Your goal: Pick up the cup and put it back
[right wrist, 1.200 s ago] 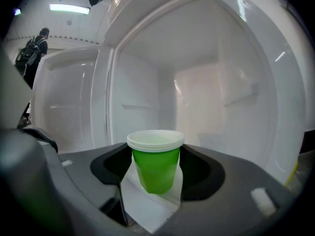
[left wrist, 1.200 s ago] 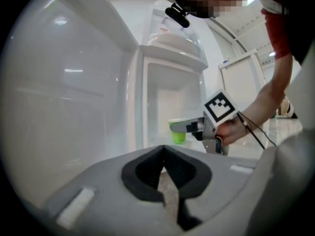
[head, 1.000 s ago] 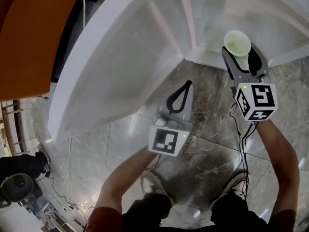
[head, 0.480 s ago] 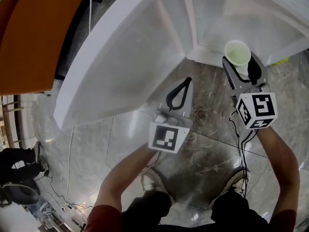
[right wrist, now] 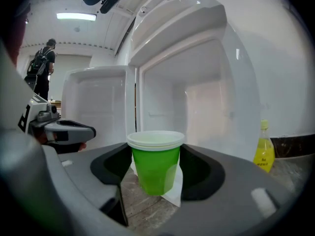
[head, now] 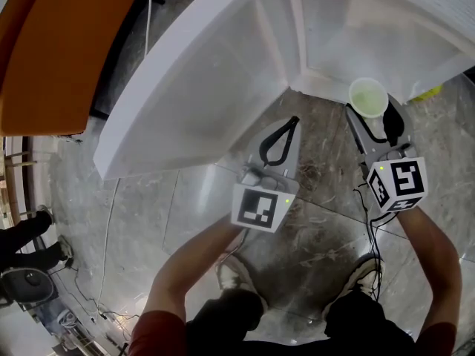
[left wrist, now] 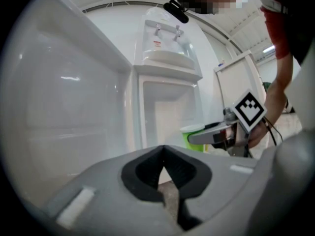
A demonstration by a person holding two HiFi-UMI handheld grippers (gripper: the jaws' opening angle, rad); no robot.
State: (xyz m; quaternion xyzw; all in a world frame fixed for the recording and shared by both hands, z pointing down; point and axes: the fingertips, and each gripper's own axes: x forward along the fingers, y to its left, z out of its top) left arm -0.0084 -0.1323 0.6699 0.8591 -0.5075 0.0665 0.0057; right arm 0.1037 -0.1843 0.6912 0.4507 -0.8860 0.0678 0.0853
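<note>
A green cup with a white rim stands upright between the jaws of my right gripper, which is shut on it and holds it off the floor. In the head view the cup hangs just outside the front edge of the open white fridge, with my right gripper behind it. My left gripper is shut and empty, to the left of the cup and in front of the fridge door. From the left gripper view, my left gripper points at the fridge, and the cup shows at the right.
A yellow bottle stands on the marble floor right of the fridge. An orange surface lies at far left. A person stands in the background. A white water dispenser rises behind the fridge door. Cables trail over the floor.
My right gripper has drawn back toward me with the cup, from over the fridge's inside to just outside its front edge. The left gripper has hardly shifted.
</note>
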